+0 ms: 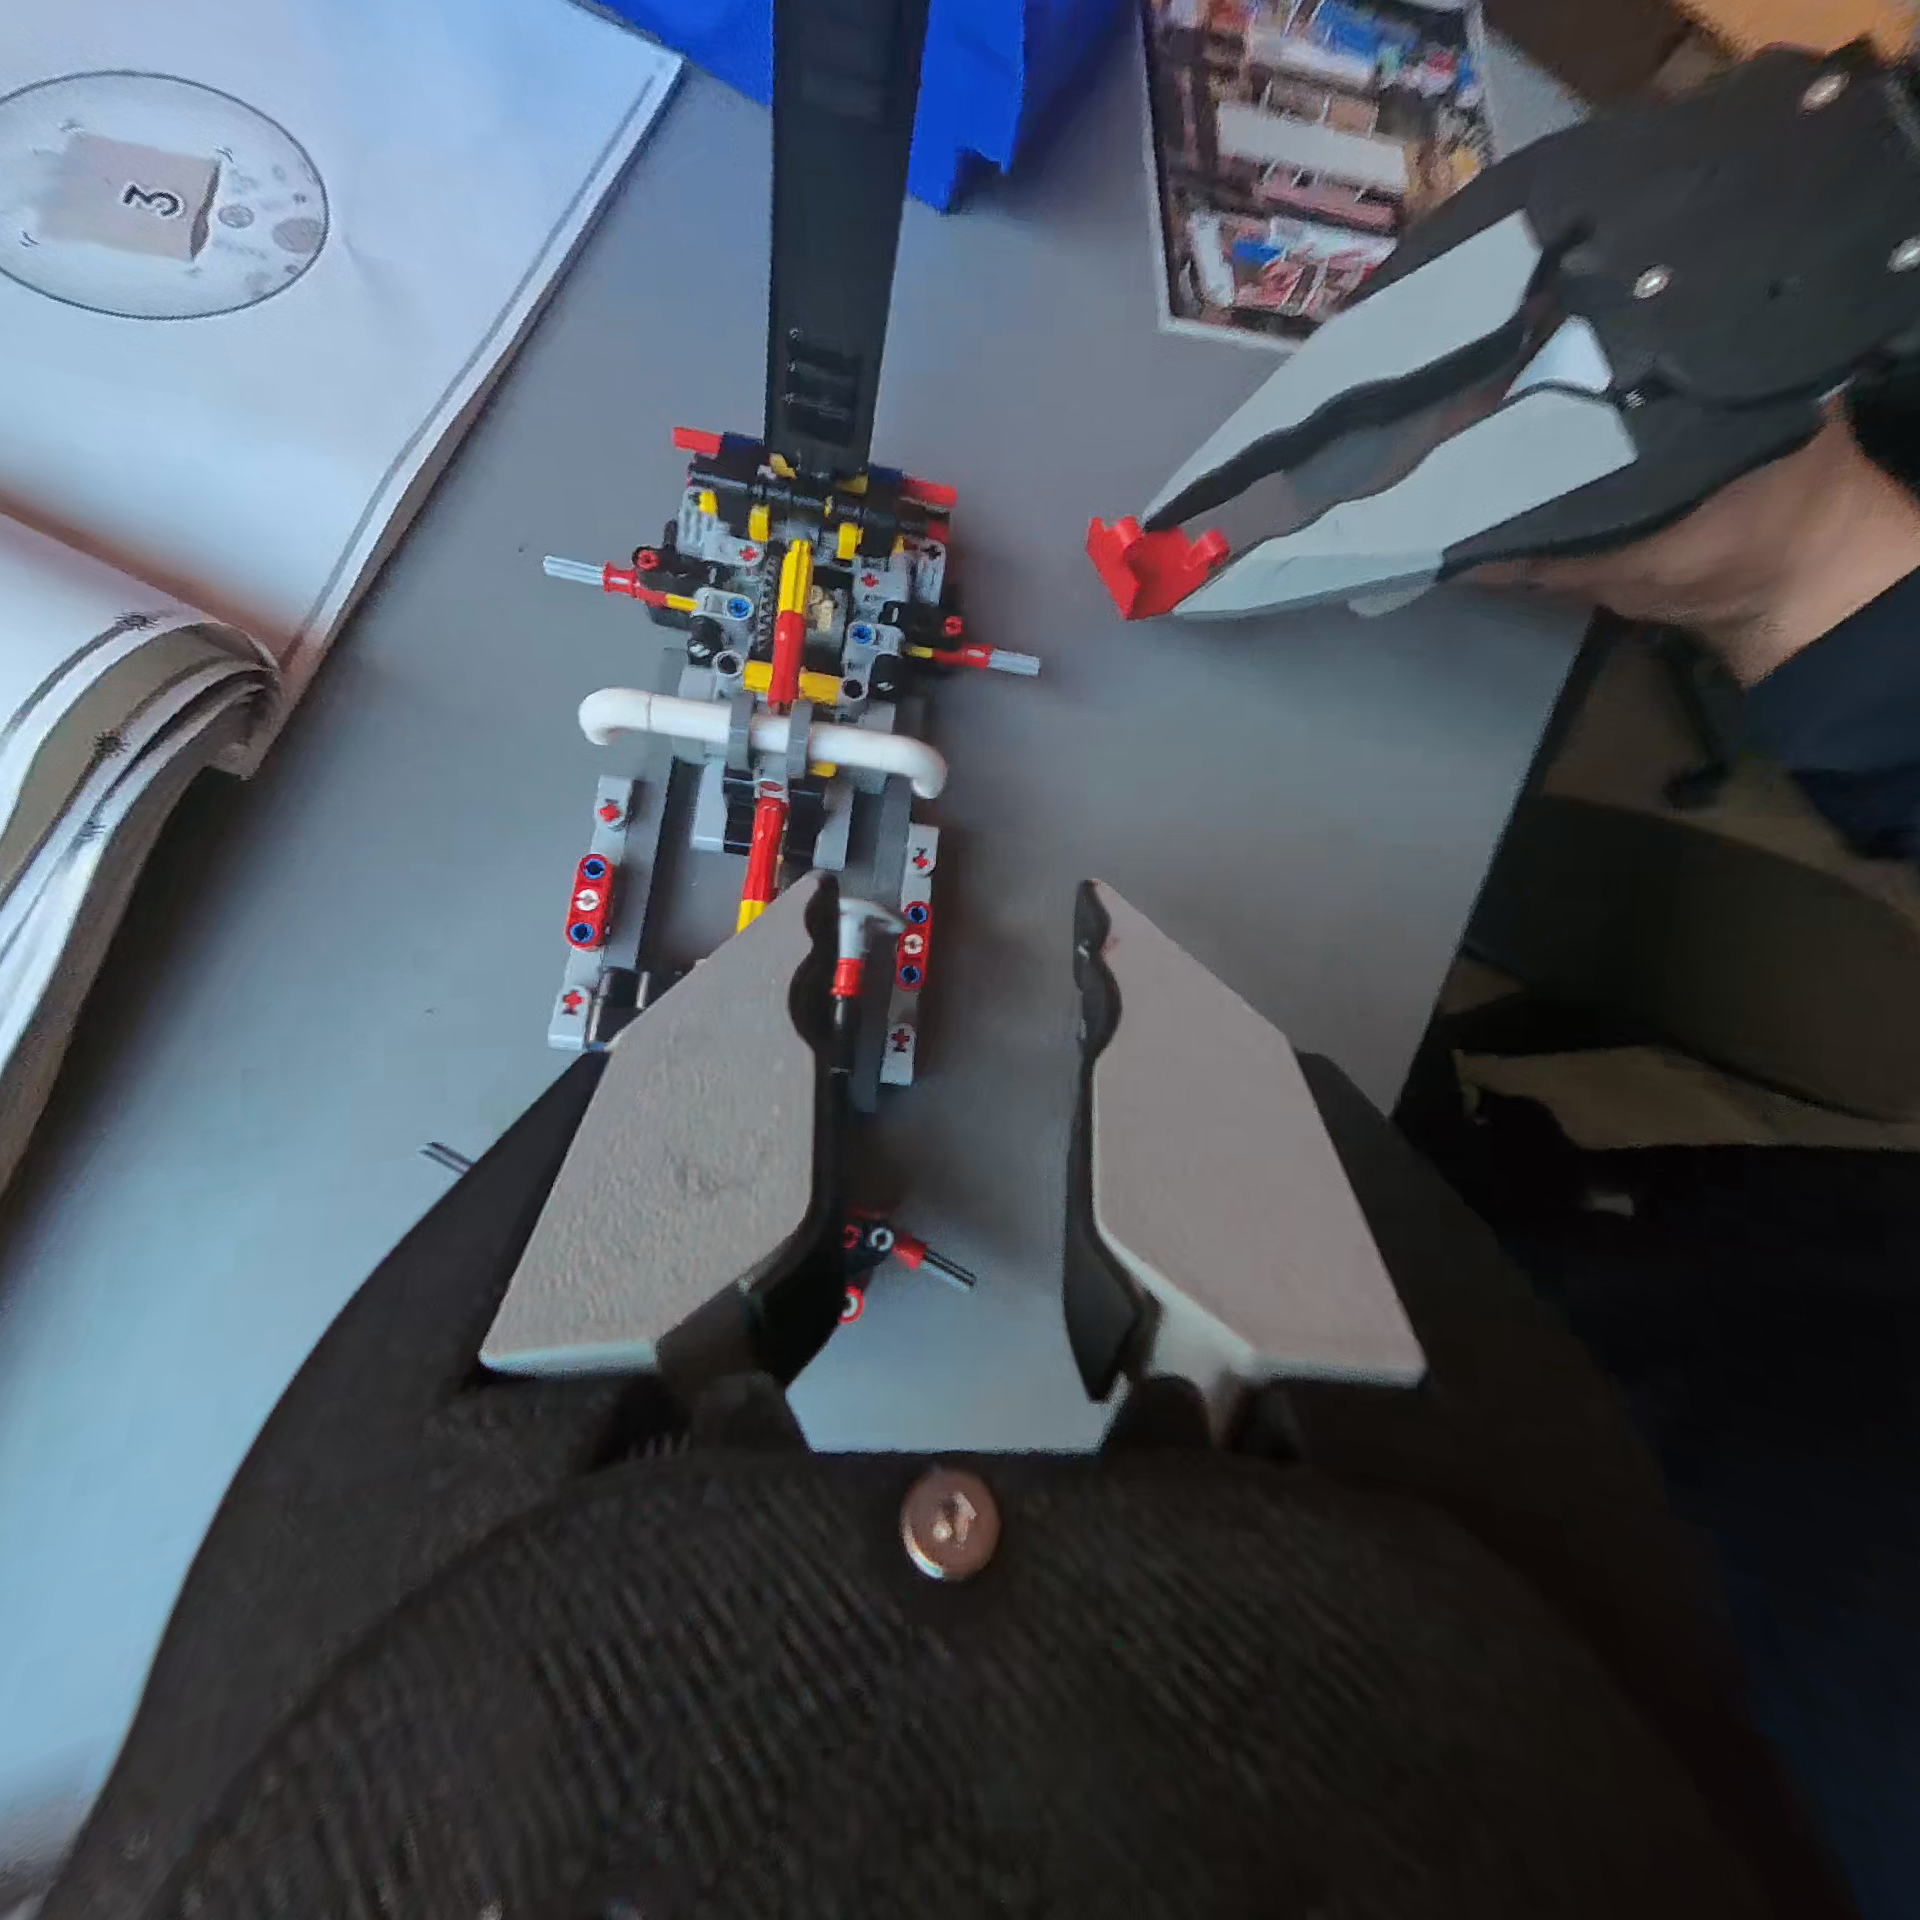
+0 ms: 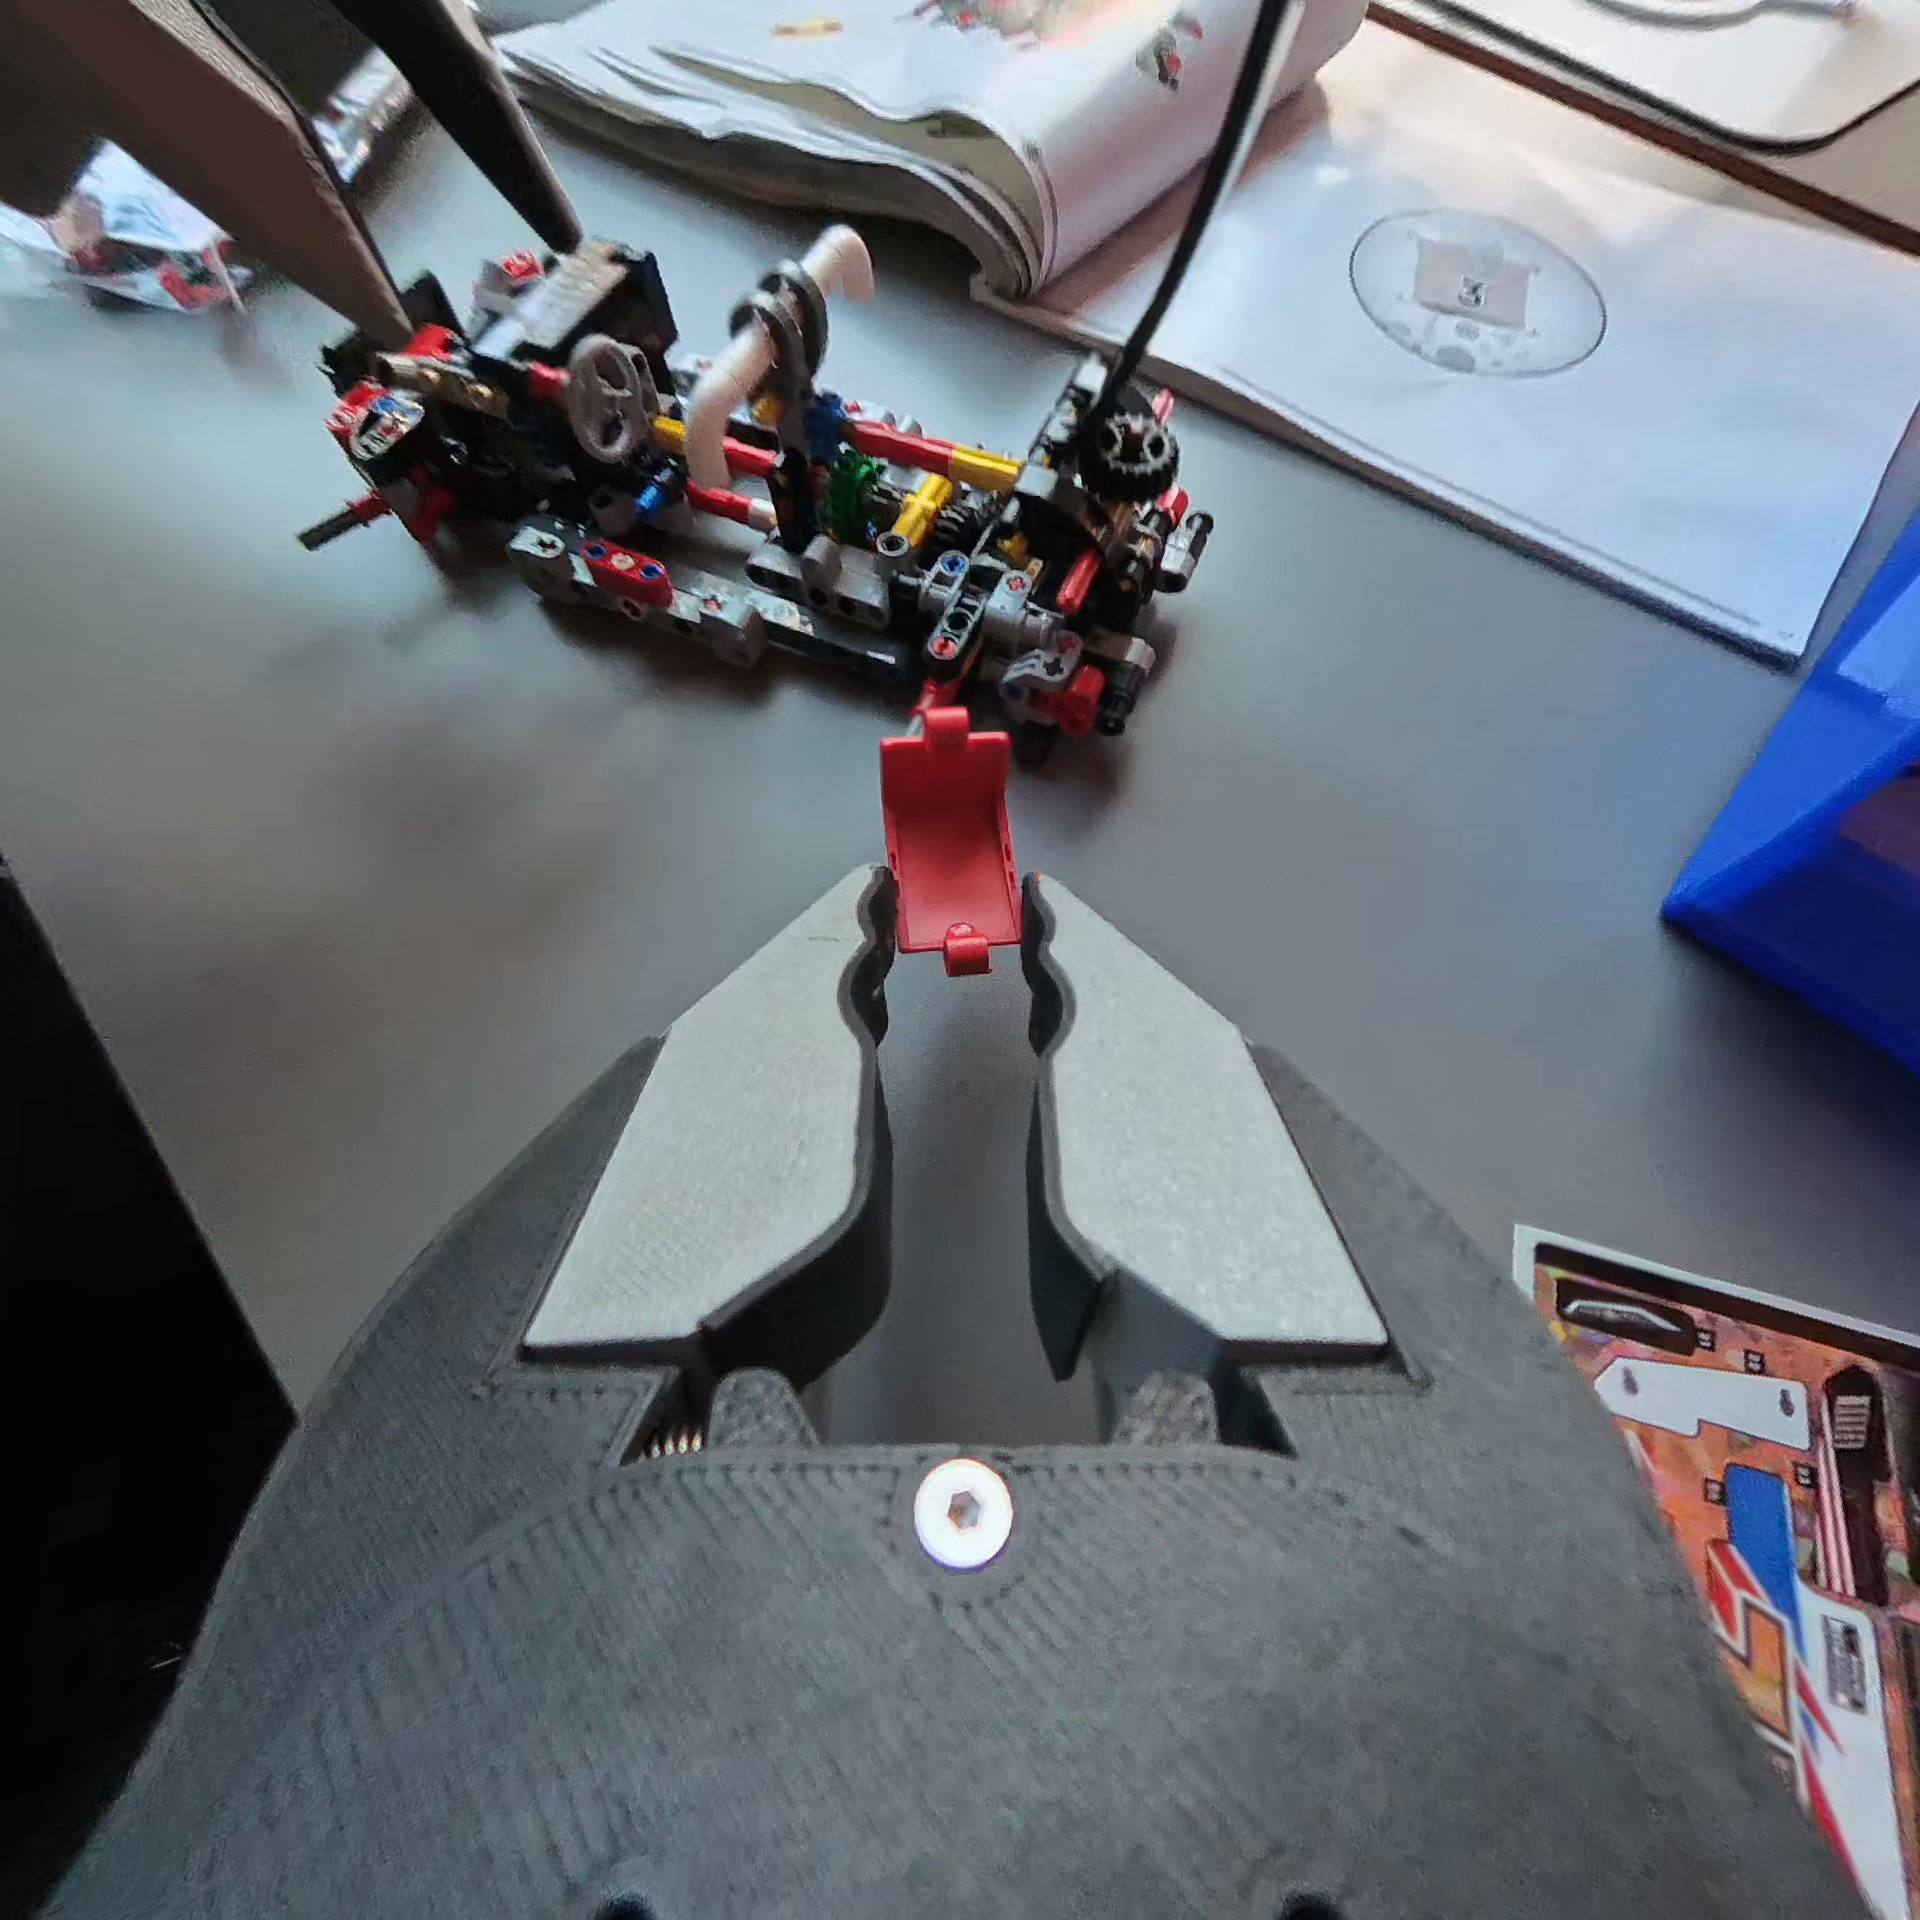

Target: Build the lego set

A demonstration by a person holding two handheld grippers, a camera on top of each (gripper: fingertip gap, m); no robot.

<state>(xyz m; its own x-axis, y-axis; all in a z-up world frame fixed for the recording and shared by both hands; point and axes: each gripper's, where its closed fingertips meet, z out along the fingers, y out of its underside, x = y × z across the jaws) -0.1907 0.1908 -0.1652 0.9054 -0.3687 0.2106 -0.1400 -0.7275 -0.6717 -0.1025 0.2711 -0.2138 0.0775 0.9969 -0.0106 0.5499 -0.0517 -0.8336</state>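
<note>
A brick-built vehicle chassis (image 1: 774, 727) in grey, red, yellow and black, with a white bent tube, lies on the grey table (image 1: 1195, 831). My left gripper (image 1: 951, 904) is open over its near end. A small grey, red and black axle (image 1: 850, 961) on the model stands just beside the left finger (image 1: 717, 1091), and the pads do not press on it. My right gripper (image 2: 956, 904) is shut on a red seat-shaped piece (image 2: 948, 831), held above the table just short of the chassis (image 2: 779, 488). That gripper and the red piece (image 1: 1148, 566) also show in the left wrist view.
An open instruction booklet (image 1: 260, 364) lies left of the chassis. A blue bin (image 2: 1818, 831) and a colourful sticker sheet (image 2: 1745, 1507) lie to the right. A printed box (image 1: 1309, 156) stands behind. A black bar (image 1: 842, 208) rises from the chassis's far end. The table edge (image 1: 1496, 883) is near. Some 15 cm of space lies between my two pairs of fingers.
</note>
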